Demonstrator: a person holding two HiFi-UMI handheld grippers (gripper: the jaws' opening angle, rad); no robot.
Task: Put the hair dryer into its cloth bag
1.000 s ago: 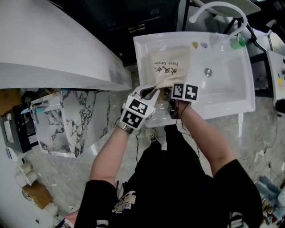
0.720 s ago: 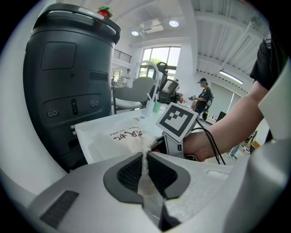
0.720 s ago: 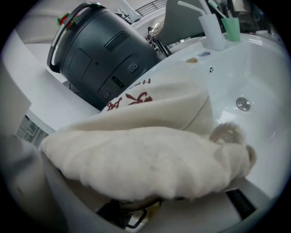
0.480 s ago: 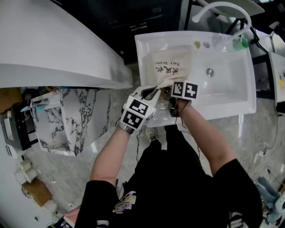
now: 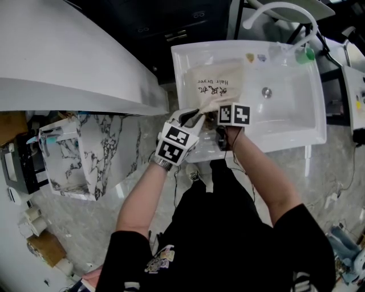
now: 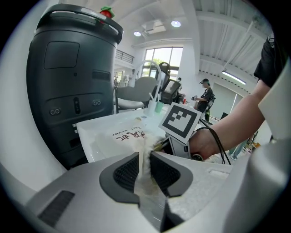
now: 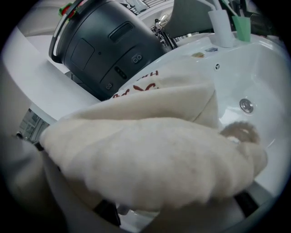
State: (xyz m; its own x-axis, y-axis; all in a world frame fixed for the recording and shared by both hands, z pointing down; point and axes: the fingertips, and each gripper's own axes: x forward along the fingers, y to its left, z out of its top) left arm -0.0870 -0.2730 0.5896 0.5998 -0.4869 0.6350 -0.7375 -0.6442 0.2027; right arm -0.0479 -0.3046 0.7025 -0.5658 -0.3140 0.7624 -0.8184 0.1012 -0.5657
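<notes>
1. Upper left of the head view: a white curved counter (image 5: 68,63). Below it, at the left edge, is a marble-patterned panel (image 5: 108,154).

2. Centre of the frame: I have the left tongs (image 5: 195,118) at the near rim of the white sink (image 5: 296,122). In the left gripper view the ribbed pads (image 6: 126,173) are pressed together on a thin upright fold of the cloth bag (image 5: 214,82), so the fabric is pinched between them.

3. The cloth bag lies in the left half of the sink. Its printed face is up, and the lettering "Hair Dryer" is legible. Its near end is gathered and lifted toward both tongs. I cannot make out the hair dryer itself in any view.

4. Just right of the left tongs: the right tongs (image 5: 221,111) are almost touching them and point into the sink. The right gripper view is filled by a thick cream bunch of the bag. That bunch sits between the jaws and covers most of them, and the jaws are clamped on it.

5. Right half of the sink: the drain (image 5: 266,92) lies well apart from the bag.

6. Upper right: the white faucet (image 5: 279,8) arches over the far rim, with a green cup (image 5: 306,54) near it.

7. Behind the sink in both gripper views: a dark grey appliance (image 6: 68,91).
</notes>
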